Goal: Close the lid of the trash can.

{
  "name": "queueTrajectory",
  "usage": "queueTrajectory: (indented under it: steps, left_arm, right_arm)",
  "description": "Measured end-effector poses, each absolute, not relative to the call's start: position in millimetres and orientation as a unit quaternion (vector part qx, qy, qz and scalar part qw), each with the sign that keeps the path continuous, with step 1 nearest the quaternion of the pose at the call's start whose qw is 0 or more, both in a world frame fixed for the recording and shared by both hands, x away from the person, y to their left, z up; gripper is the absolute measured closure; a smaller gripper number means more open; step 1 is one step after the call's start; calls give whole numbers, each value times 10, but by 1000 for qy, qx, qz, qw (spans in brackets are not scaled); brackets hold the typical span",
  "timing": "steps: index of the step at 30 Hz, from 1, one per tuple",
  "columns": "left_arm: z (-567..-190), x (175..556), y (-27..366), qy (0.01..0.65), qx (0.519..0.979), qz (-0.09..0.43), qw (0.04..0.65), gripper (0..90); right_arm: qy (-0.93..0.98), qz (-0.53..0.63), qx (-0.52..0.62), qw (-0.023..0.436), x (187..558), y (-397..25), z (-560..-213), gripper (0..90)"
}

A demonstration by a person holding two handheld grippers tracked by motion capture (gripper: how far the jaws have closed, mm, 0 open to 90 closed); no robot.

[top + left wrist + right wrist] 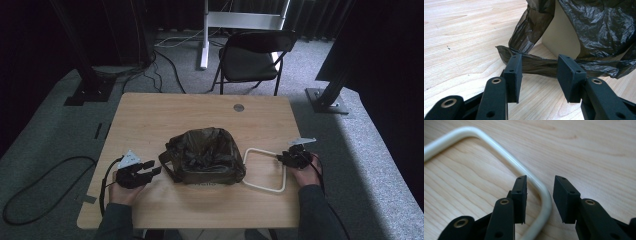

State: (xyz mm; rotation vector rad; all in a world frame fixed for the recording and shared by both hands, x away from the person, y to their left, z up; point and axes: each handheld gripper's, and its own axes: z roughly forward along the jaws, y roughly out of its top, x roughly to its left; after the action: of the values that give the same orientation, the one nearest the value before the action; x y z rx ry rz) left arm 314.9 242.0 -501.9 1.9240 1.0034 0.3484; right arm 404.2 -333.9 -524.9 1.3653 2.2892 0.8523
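Note:
A small beige bin (561,37) lined with a crumpled black plastic bag (207,155) stands at the table's middle. My left gripper (152,167) lies at its left, open. In the left gripper view a loose strip of the bag (541,66) runs across just beyond the tips of the gripper (539,75), nothing pinched. A white rounded-rectangle frame (265,170) lies flat to the right of the bin. My right gripper (281,159) is at its right side, open. In the right gripper view, the frame's rail (499,147) curves between the gripper (539,196) jaws.
The wooden table (150,115) has a round grey grommet (238,107) near its far edge. Behind it stand a black folding chair (252,60), a white stand (205,35) and black posts. A cable (45,195) loops on the carpet at the left.

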Motion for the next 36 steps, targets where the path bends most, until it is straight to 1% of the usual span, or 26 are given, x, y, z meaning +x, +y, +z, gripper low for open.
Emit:
queueTrajectory:
  steps: [3,7,16,19,23,27,28,31,36]
  left_arm:
    - [-5020,3150,2413,404,782,141,452,565]
    - [-5017,3146,2415,405,782,142,452,565]
    - [-5020,3146,2409,405,783,142,452,565]
    - [-5020,3144,2400,404,784,143,449,565]
    - [-5017,3141,2401,403,784,144,450,565]
    - [-5018,3144,2404,404,784,144,449,565]
    - [-5019,3145,2402,404,784,143,449,565]
    - [-5020,3145,2390,402,786,143,446,565]
    - [-5020,3144,2387,402,787,144,446,566]
  right_arm:
    - [804,297,489,164,4038,-3374,-5315,646]
    - [804,294,488,171,4016,-3363,-5317,683]
    - [798,288,499,175,3969,-3397,-5313,690]
    - [799,285,499,176,3950,-3380,-5308,733]
    - [798,282,503,176,3935,-3391,-5304,727]
    - [797,280,507,174,3906,-3408,-5300,680]
    - [798,278,507,172,3900,-3407,-5297,683]
    - [802,272,502,175,3893,-3383,-5288,755]
    - [808,262,493,187,3888,-3345,-5283,767]
